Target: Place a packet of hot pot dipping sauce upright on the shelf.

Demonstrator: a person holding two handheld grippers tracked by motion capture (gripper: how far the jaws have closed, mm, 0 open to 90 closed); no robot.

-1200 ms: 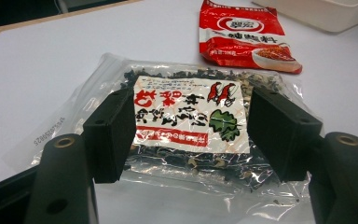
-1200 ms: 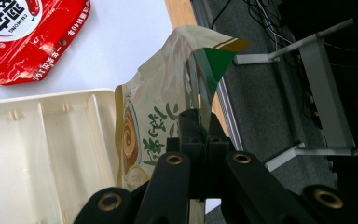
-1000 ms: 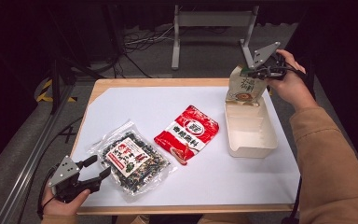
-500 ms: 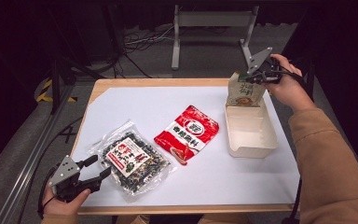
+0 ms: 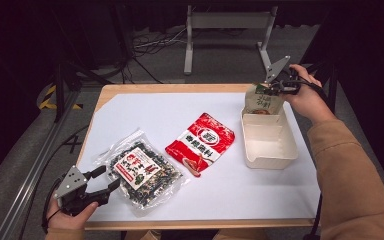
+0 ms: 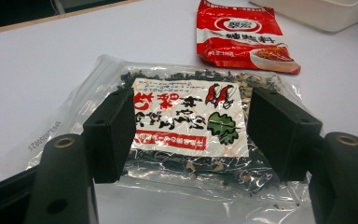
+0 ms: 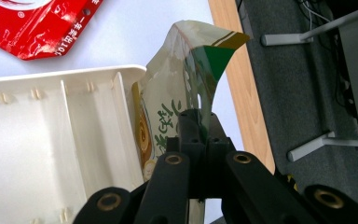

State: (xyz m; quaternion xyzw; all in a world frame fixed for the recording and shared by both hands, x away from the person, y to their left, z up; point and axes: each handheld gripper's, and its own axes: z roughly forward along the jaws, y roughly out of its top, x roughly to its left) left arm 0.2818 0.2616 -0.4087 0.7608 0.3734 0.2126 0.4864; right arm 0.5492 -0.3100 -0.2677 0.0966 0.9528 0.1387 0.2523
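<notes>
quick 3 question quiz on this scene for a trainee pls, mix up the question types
1. True or false: the right tool is shut on the green-and-beige packet.
2. Which item lies between the open left tool's jaws? A) red packet B) clear bag of dark dried bits C) tray
3. Fill in: the held packet hangs at the far end of the cream ____.

Key: 1 true. 2 B, the clear bag; the red packet lies apart. 3 tray.
</notes>
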